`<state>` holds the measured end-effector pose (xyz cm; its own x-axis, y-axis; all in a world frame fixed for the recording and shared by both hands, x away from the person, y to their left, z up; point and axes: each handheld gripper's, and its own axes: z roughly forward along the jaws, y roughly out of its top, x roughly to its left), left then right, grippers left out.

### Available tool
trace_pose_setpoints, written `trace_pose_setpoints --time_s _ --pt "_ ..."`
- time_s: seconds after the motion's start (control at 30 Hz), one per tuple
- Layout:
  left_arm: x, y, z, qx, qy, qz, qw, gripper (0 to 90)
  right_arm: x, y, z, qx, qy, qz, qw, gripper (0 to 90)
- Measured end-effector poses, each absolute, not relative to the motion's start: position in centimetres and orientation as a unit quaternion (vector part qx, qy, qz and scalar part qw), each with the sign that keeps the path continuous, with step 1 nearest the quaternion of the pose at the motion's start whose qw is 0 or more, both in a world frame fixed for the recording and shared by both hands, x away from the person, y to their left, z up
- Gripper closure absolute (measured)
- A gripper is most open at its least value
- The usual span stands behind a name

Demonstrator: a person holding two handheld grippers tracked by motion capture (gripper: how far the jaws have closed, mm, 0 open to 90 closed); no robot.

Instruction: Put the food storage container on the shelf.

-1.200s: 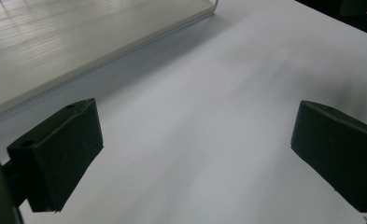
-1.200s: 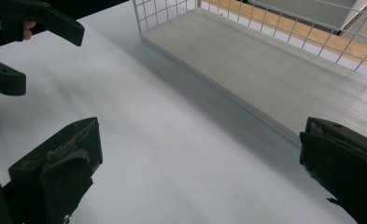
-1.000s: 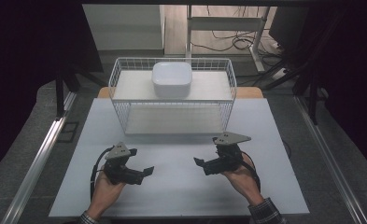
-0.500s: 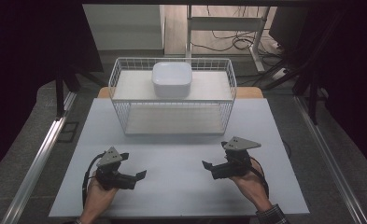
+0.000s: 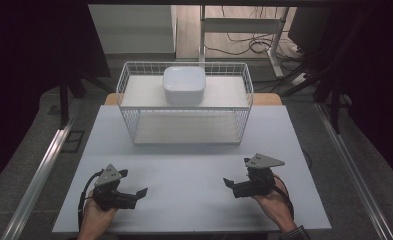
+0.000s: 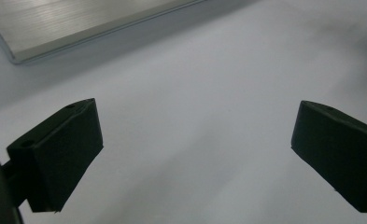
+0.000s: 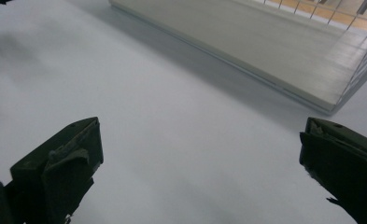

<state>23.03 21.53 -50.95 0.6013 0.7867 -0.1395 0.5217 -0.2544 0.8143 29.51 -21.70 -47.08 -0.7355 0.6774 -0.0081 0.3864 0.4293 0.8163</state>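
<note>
1. White worktop (image 5: 194, 170), matte and bare across the near half. Both tools sit low at its front edge, one per hand, well apart. Reads as a neutral ready pose: nothing held and nothing within reach.
2. Left tool (image 5: 134, 196): jaws wide and empty, pointing right and a bit forward. In the left gripper view both black pads hang over plain white surface, with a pale board edge (image 6: 78, 23) across the top left corner. The hand (image 5: 95, 216) under it is cut off by the bottom of the frame.
3. Wire basket (image 5: 184, 102) stands in the middle at the far side of the worktop, long side toward the person. It has two levels, so whatever is on top stays reachable from above. The lower shelf (image 5: 186, 129) looks empty.
4. White bowl (image 5: 184, 85) sits on the basket's upper level, near the middle and toward the back. It is the only loose item, so I judge it the pick target. It is well apart from both tools. Can't tell whether it is upright or upside down; the top looks flat and closed, and the glare doesn't help.
5. Right tool (image 5: 234, 186): jaws wide and empty, pointing left. The right gripper view shows the basket's bottom board and wire corner (image 7: 358, 60) at the upper right, soft with blur.
6. Beyond the worktop the room is dark, with desk legs and cables on the floor hard to make out.
</note>
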Motion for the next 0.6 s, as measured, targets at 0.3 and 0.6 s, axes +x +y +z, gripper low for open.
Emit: trace_pose_setpoints --time_s 0.3,0.6 --pt "22.5 21.6 -51.9 0.786 0.425 0.143 0.425 1.4 29.0 -22.3 -48.0 0.328 0.830 0.417 0.170 0.0" --pt "22.6 22.2 -53.3 0.785 0.447 0.122 0.411 1.2 28.4 -22.7 -49.4 0.335 0.839 0.397 0.160 0.0"
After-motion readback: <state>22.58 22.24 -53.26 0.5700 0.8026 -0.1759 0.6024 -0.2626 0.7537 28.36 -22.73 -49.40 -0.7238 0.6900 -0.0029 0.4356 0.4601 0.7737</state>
